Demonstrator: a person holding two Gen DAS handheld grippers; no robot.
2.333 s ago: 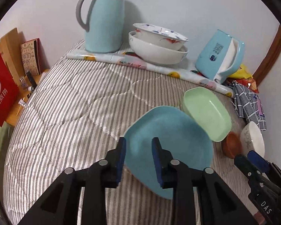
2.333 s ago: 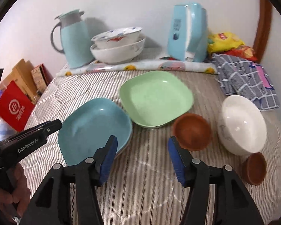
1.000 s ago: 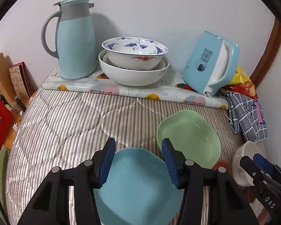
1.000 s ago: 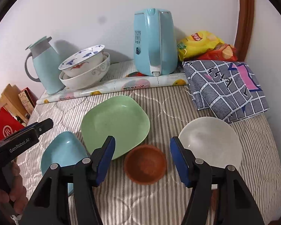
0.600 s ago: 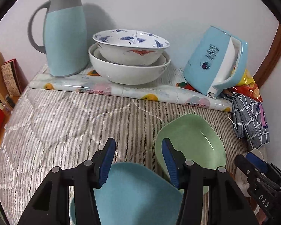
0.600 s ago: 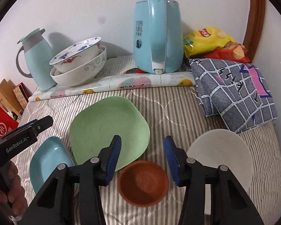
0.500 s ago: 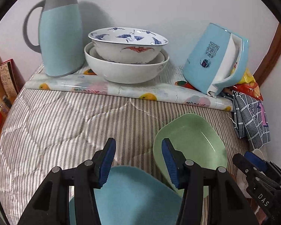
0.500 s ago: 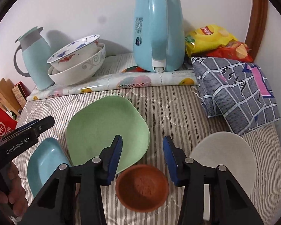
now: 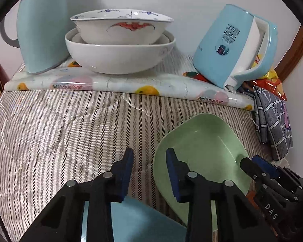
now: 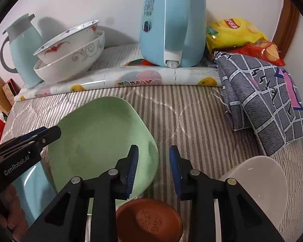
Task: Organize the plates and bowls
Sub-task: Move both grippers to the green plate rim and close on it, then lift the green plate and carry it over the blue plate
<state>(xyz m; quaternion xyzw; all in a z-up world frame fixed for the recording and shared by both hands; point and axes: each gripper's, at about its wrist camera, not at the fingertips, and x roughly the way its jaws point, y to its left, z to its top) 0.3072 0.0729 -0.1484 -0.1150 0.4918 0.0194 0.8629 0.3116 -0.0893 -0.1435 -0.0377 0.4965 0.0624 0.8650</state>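
A green square plate (image 9: 202, 151) (image 10: 99, 141) lies on the striped cloth. My left gripper (image 9: 149, 171) is open and empty, its fingers either side of the plate's left rim. My right gripper (image 10: 153, 167) is open and empty, its fingers either side of the plate's right rim. A blue square plate (image 9: 131, 221) (image 10: 28, 189) lies below my left gripper. A brown bowl (image 10: 149, 221) sits under my right gripper and a white bowl (image 10: 260, 185) lies to its right. Two stacked white bowls (image 9: 119, 46) (image 10: 68, 54) stand at the back.
A blue thermos jug (image 9: 40, 30) (image 10: 22, 50) stands at the back left and a blue kettle (image 9: 232, 48) (image 10: 171, 20) at the back right, on a fruit-print mat (image 9: 131, 86). A checked cloth (image 10: 260, 100) and snack bags (image 10: 238, 32) lie at the right.
Both grippers have moved forward and down to the green plate, one on each side. The right gripper's opening has narrowed a little. The blue plate has slid under the left gripper's view.
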